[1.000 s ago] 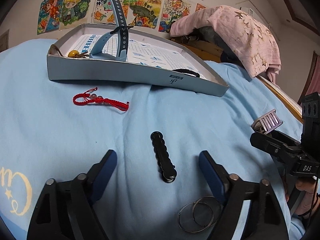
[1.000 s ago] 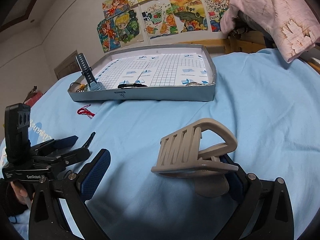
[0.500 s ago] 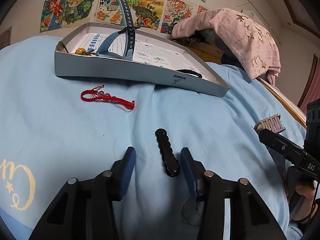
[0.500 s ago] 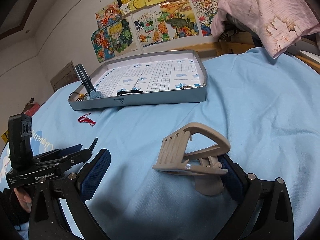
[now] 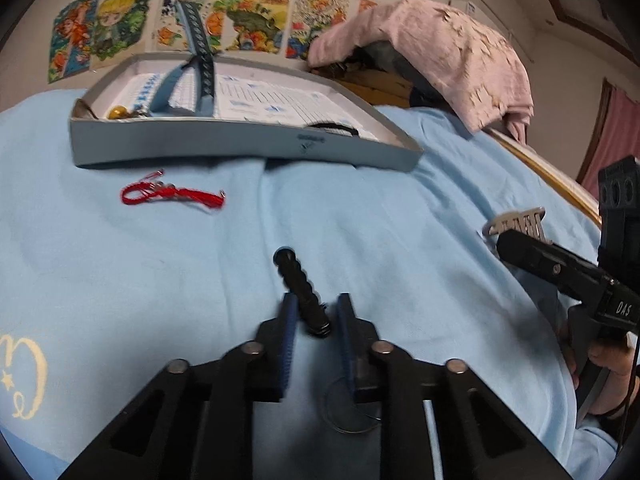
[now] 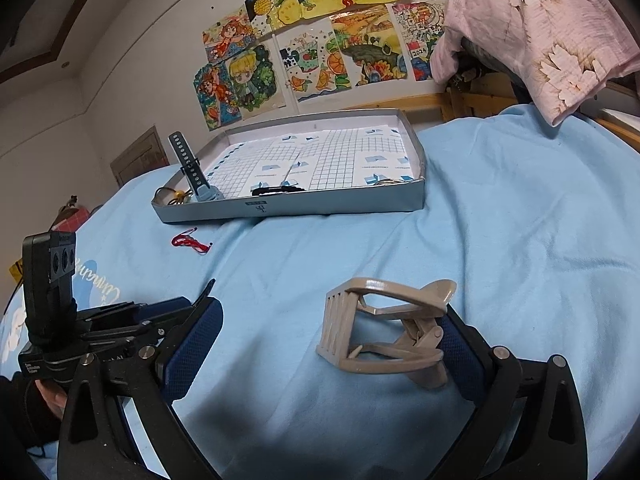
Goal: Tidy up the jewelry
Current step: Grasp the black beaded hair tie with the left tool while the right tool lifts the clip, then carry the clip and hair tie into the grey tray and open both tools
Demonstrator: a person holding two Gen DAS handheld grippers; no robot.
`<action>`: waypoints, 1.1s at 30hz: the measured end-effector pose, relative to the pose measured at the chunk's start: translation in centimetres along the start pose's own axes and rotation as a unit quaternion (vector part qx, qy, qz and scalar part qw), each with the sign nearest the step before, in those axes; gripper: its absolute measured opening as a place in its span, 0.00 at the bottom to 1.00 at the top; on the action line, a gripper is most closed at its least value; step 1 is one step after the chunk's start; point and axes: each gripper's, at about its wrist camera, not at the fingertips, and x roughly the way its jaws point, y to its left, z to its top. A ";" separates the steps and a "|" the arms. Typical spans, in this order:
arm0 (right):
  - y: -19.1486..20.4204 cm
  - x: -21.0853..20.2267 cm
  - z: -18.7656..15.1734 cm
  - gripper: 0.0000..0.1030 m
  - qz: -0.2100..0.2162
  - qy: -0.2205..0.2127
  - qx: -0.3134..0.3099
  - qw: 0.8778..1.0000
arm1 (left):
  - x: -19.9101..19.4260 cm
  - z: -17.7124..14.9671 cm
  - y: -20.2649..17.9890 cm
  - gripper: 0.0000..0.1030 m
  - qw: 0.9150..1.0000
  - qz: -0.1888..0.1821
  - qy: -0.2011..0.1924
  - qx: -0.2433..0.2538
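Note:
A black beaded bracelet (image 5: 300, 292) lies on the light blue bedspread (image 5: 120, 280). Its near end sits between the pads of my left gripper (image 5: 316, 308), whose jaws are closing, with a thin gap still showing on each side. My right gripper (image 6: 330, 308) stands wide open. A beige claw hair clip (image 6: 384, 336) rests on the spread and leans on its right pad (image 6: 456, 340). The clip (image 5: 516, 222) also shows past the right gripper (image 5: 528, 248) in the left wrist view. The grey tray (image 5: 240, 144) (image 6: 320, 204) lies farther back.
A red cord bracelet (image 5: 172, 194) (image 6: 190, 240) lies in front of the tray. In the tray are a blue watch strap (image 5: 200, 60) standing up, a gold bead (image 5: 118, 111) and a black band (image 6: 276, 191). Metal rings (image 5: 348, 412) lie under my left gripper. A pink blanket (image 6: 540, 28) is at the right.
My left gripper's jaws have come together from wide apart to close beside the black bracelet. The beige clip has turned a little against the right pad.

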 end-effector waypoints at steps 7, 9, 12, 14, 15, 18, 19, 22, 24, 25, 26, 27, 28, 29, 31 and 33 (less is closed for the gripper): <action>0.0 -0.4 -0.4 0.77 -0.020 0.011 0.009 1.000 | 0.0 -0.3 0.2 0.15 1.000 -0.005 0.003 -0.002; -0.2 -0.5 -0.6 0.66 -0.024 0.013 0.013 1.000 | -0.1 -0.3 0.3 0.15 1.000 -0.007 0.001 -0.003; -0.4 -0.3 -0.7 0.44 -0.032 0.021 0.019 0.999 | -0.2 -0.3 0.5 0.15 1.000 -0.013 -0.001 -0.005; -0.5 -0.1 -0.8 0.44 -0.032 0.026 0.022 0.999 | -0.2 -0.3 0.5 0.15 1.000 -0.015 -0.001 -0.008; -0.5 -0.1 -0.8 0.44 -0.034 0.026 0.021 0.999 | -0.2 -0.3 0.6 0.15 1.000 -0.016 -0.001 -0.009; -0.2 -0.1 -1.0 0.44 -0.042 0.038 0.016 0.998 | -0.2 -0.3 0.6 0.15 1.000 -0.016 -0.001 -0.009; -0.2 -0.2 -1.0 0.44 -0.044 0.042 0.015 0.998 | -0.2 -0.3 0.6 0.15 1.000 -0.016 -0.001 -0.009; -0.1 -0.6 -1.2 0.47 -0.050 0.047 0.017 0.998 | -0.2 -0.3 0.6 0.15 1.000 -0.016 -0.001 -0.009; -0.2 -0.8 -1.4 0.50 -0.045 0.050 0.019 0.998 | -0.2 -0.3 0.6 0.15 1.000 -0.017 -0.002 -0.009; -0.2 -1.1 -1.5 0.55 -0.044 0.050 0.020 0.998 | -0.2 -0.3 0.6 0.15 1.000 -0.019 -0.002 -0.008; -0.2 -1.2 -1.6 0.58 -0.043 0.050 0.020 0.998 | -0.2 -0.3 0.6 0.15 1.000 -0.021 -0.002 -0.007; -0.1 -1.3 -1.7 0.59 -0.043 0.052 0.019 0.998 | -0.3 -0.3 0.5 0.15 1.000 -0.023 -0.002 -0.006; -0.1 -1.5 -1.8 0.59 -0.044 0.054 0.019 0.997 | -0.3 -0.4 0.5 0.15 1.000 -0.025 -0.003 -0.004; 0.0 -1.6 -1.9 0.59 -0.044 0.054 0.019 0.997 | -0.3 -0.4 0.3 0.15 1.000 -0.027 -0.003 -0.002; 0.0 -2.2 -2.2 0.59 -0.050 0.056 0.023 0.997 | -0.4 -0.4 0.2 0.15 1.000 -0.029 -0.003 0.003; -0.1 -2.7 -2.5 0.59 -0.059 0.058 0.028 0.996 | -0.3 -0.4 0.2 0.15 1.000 -0.031 -0.002 0.004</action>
